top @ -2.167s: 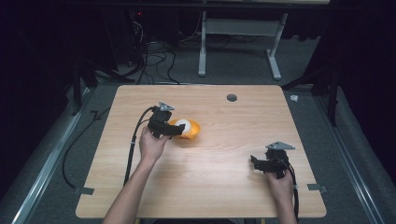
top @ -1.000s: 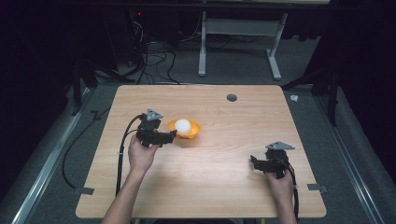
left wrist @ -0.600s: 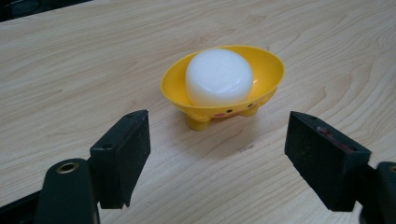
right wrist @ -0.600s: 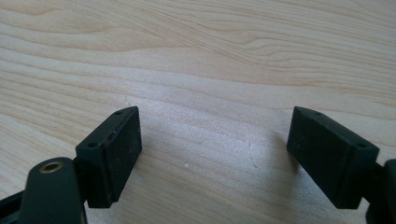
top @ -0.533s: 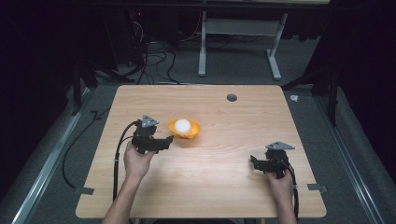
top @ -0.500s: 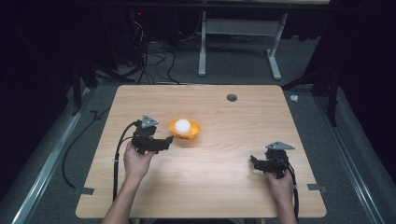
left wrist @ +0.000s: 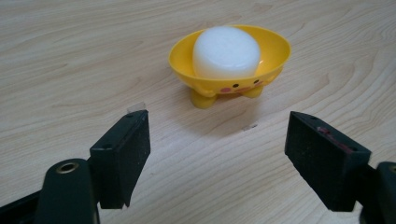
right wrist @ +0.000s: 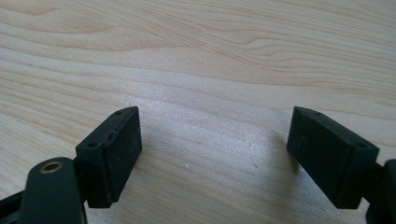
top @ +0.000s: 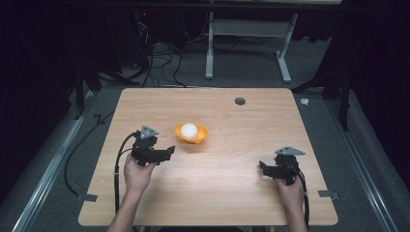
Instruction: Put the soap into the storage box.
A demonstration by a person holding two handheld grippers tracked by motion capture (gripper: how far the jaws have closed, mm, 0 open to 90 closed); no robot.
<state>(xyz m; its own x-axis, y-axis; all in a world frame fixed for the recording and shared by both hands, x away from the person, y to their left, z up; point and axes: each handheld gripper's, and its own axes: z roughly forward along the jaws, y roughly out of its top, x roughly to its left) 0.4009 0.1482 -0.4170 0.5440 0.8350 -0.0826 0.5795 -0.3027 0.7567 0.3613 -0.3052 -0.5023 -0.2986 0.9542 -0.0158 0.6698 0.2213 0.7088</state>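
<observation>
A small yellow bowl [top: 191, 135] with a chick face and little feet stands near the middle of the wooden table [top: 217, 193]. Inside it rests a white rounded block [top: 188, 129]. In the left gripper view the bowl [left wrist: 275, 51] and the white block [left wrist: 226, 51] sit just beyond the open jaws. My left gripper [top: 169, 149] is open, a short way to the bowl's left and nearer me, holding nothing. My right gripper [top: 261, 166] is open low over bare wood at the table's front right, jaws wide apart in the right gripper view [right wrist: 215, 154].
A round dark cable hole [top: 240, 101] lies at the table's far right side. Black cables trail from each gripper off the front edge. A white desk frame [top: 246, 29] and loose cables stand on the floor beyond the table.
My left gripper let go of the bowl and drew back toward the left and nearer me. The bowl with the white block stays put. The right gripper has not moved.
</observation>
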